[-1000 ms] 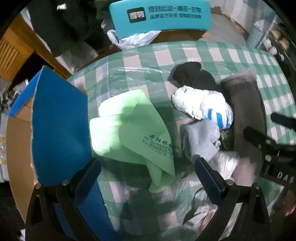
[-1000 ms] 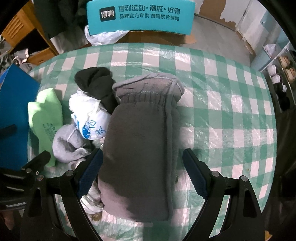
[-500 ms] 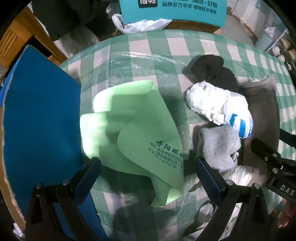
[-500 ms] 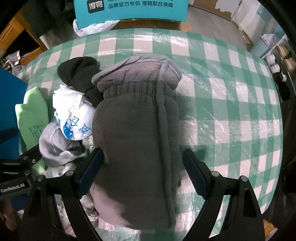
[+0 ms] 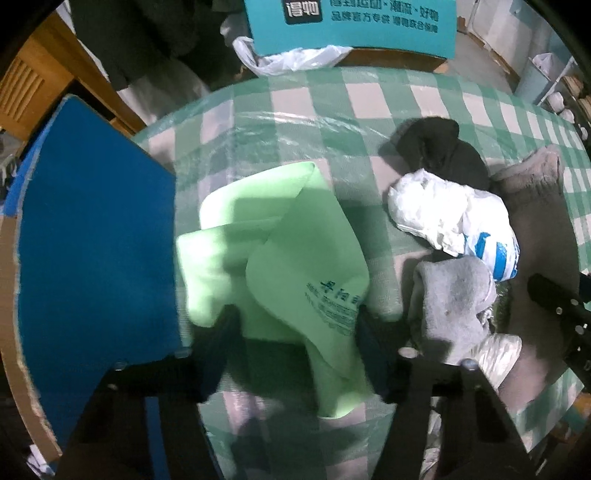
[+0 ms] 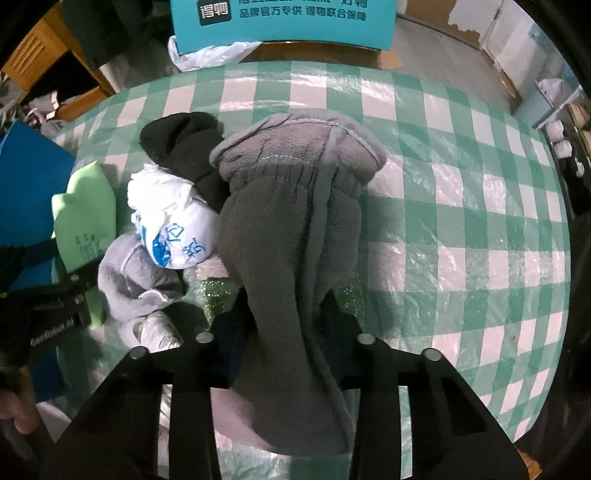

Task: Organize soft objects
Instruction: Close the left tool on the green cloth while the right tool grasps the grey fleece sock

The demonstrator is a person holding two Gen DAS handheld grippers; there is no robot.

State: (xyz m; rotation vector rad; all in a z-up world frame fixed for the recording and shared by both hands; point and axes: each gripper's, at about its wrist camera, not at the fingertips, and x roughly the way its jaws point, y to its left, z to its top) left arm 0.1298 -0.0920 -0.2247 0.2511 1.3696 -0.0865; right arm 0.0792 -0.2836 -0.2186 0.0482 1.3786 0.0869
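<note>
A light green cloth (image 5: 280, 236) with dark print lies crumpled on the checked table (image 5: 295, 107). My left gripper (image 5: 295, 328) points down over its near part. Its jaws are closing, with the cloth bunched between them and touching both pads. In the right wrist view a large grey fleece mitten (image 6: 288, 221) lies lengthwise. My right gripper (image 6: 284, 310) is closing on its near half, and the fabric is squeezed narrow between the fingers. Between the two lie a black sock (image 6: 184, 144), a white plastic bag with blue print (image 6: 173, 229) and a light grey sock (image 6: 136, 280).
A blue-faced cardboard flap (image 5: 96, 240) stands just left of the green cloth. A teal box (image 6: 280, 18) and a white bag sit beyond the table's far edge. Crinkled clear plastic lies near the grey sock. The checked tablecloth (image 6: 461, 221) spreads to the right of the mitten.
Both pairs of jaws have come in from wide open, the left onto the green cloth and the right onto the grey mitten. The left gripper sank closer to the cloth.
</note>
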